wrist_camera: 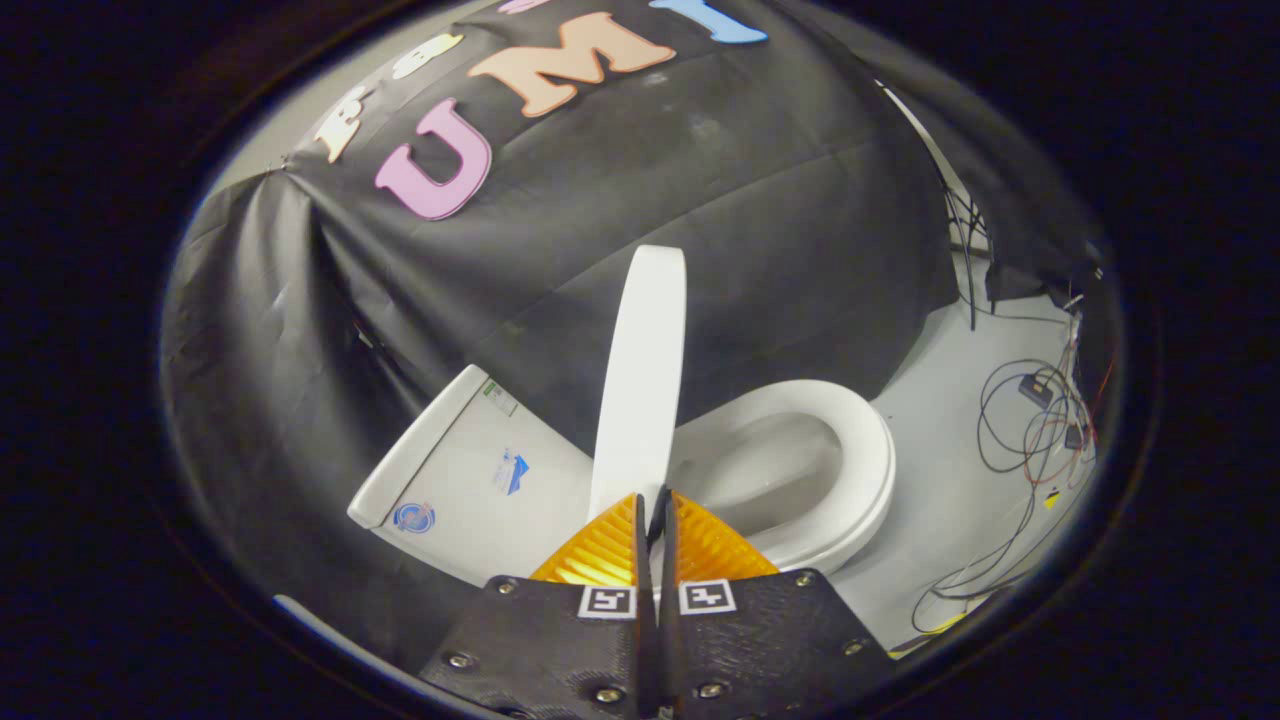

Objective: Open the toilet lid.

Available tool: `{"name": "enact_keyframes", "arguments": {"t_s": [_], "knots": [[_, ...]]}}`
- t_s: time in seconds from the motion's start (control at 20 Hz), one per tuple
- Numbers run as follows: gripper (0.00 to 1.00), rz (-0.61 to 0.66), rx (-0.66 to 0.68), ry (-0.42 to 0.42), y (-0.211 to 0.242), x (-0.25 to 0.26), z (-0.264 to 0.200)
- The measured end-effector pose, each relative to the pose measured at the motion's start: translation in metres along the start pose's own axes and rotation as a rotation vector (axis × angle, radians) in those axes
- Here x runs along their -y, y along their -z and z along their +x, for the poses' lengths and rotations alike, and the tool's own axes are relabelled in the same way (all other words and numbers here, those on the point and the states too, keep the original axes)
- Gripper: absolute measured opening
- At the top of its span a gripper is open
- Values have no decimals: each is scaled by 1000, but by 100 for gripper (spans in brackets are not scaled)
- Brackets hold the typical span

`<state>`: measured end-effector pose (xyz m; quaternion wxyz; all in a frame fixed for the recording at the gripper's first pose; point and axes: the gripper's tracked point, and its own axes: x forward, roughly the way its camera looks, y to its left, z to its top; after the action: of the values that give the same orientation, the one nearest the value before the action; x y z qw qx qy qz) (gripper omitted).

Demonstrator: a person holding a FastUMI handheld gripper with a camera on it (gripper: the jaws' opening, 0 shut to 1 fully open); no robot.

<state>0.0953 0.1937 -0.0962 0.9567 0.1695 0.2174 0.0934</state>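
Toilet lid (640, 380) raised edge-on, standing nearly upright at the centre of the frame, rising from just ahead of the fingertips toward the black cloth wall (760, 200) behind. Seen as a thin white sliver, so inner and outer faces hard to make out. Lower end hidden behind the gripper (655, 512), whose fingers sit almost closed with a narrow gap between them; lid edge appears to run down into that gap, but contact on both sides cannot be told, so grasping or merely touching remains unclear. To the right of the lid, toilet seat (860, 450) lying flat, white ring around the open bowl (770, 470), its near rim partly cut off by the right finger. To the left of the lid, tank (460, 480) with a flat white top bearing small stickers, too small to read; its lower part hidden by the left finger and the gripper body. Hinge area between lid and tank hidden. Grey floor (950, 420) at the right of the frame, with a tangle of cables (1030, 420) near its right edge, some running up along the cloth and some trailing toward the lower right; small boxes among them hard to identify. Cloth wall draped in folds across the upper and left parts of the frame.
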Motion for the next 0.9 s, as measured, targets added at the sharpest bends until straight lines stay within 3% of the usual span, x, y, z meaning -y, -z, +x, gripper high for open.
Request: {"name": "enact_keyframes", "arguments": {"t_s": [0.5,0.9], "knots": [[3,-132,57,-6,-6,-50,-1],[7,-330,92,3,-6,-101,1]]}}
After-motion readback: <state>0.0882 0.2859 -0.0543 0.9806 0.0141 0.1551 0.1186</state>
